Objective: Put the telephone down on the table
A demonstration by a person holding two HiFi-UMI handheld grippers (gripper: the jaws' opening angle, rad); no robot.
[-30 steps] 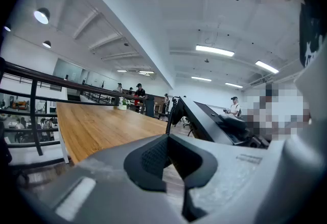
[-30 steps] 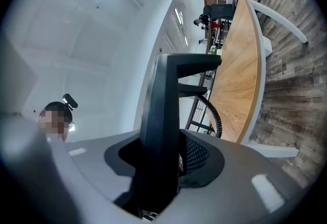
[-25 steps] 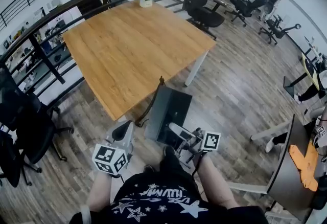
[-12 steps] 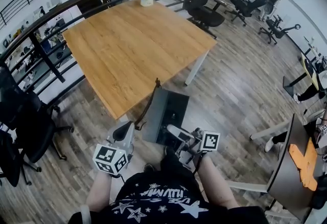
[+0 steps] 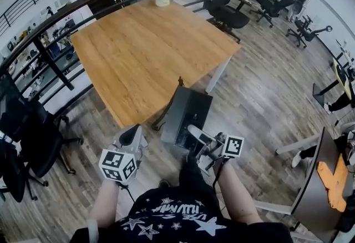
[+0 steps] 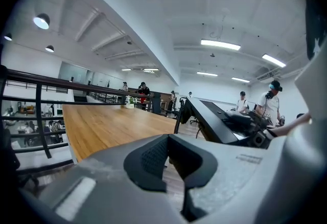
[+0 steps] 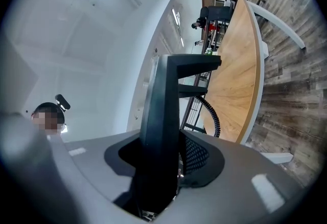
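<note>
- Now the right gripper [image 5: 195, 135] pinches the flat black desk telephone [image 5: 186, 115] between its 2 jaws, just short of the light wooden table [image 5: 144, 53] ahead.
- Left gripper [image 5: 130, 137]: jaws apart, empty.

— How are the grippers held?
— Low at the near side, both pointing far: left gripper [image 5: 131, 136] on the left, right gripper [image 5: 194, 133] on the right.
— And the jaws?
— The left's stand slightly apart, empty; the right's clamp the telephone [image 5: 187, 114].
</note>
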